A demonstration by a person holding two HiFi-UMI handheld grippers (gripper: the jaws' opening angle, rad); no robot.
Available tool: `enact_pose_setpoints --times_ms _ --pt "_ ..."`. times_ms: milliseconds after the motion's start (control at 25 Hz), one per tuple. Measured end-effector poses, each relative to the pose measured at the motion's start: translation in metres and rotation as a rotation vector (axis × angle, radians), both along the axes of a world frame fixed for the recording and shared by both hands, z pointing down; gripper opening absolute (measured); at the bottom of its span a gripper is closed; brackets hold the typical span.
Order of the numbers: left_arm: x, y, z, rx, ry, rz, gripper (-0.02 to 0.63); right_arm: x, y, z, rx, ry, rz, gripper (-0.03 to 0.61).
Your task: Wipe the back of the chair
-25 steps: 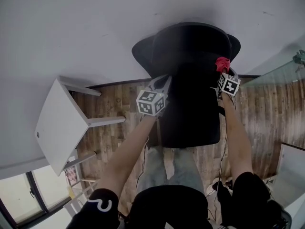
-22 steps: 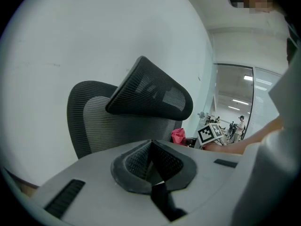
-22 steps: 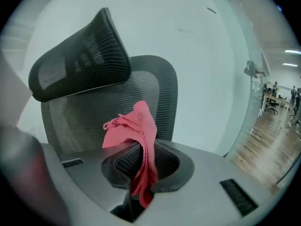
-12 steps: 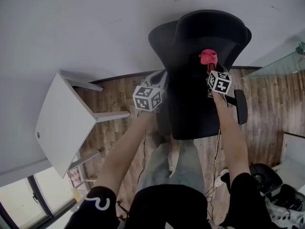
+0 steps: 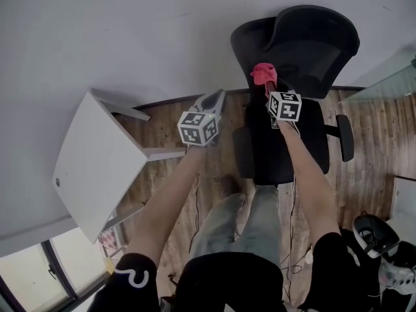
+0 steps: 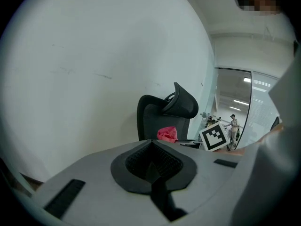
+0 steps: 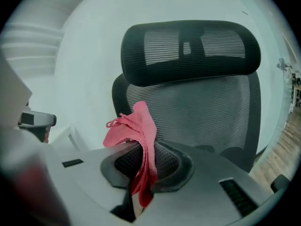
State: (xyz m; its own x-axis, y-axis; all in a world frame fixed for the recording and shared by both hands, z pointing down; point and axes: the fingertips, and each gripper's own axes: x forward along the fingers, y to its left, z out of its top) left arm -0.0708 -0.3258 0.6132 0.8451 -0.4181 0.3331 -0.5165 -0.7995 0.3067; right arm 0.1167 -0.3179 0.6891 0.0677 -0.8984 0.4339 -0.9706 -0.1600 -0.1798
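We have the right gripper (image 7: pixel 141 173) clamped on the pink cloth (image 7: pixel 138 131) in front of the chair (image 7: pixel 207 107) back's mesh, left gripper (image 6: pixel 153 166) closed, empty.

You stand on a wood-plank floor (image 5: pixel 162 130). A black office chair (image 5: pixel 312 44) stands on it ahead of you. A white table (image 5: pixel 91 158) stands at your left.

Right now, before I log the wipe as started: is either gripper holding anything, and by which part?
The right gripper clamps the pink cloth by its bunched middle; the left gripper is shut and empty.
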Motion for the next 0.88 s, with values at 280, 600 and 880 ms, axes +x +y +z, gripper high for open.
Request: enact_pose_setpoints --times_ms 280,600,880 --pt "-0.029 -0.005 0.01 -0.02 -0.003 -0.029 0.025 -0.033 -0.021 0.019 -0.024 -0.002 -0.047 0.066" --pt "-0.014 0.002 0.017 -0.019 -0.025 -0.017 0.025 -0.016 -0.032 0.035 -0.037 0.038 -0.032 0.066" --pt "0.032 0.012 0.016 -0.014 -0.027 -0.004 0.025 0.055 -0.019 0.04 -0.038 -0.005 0.065 0.066"
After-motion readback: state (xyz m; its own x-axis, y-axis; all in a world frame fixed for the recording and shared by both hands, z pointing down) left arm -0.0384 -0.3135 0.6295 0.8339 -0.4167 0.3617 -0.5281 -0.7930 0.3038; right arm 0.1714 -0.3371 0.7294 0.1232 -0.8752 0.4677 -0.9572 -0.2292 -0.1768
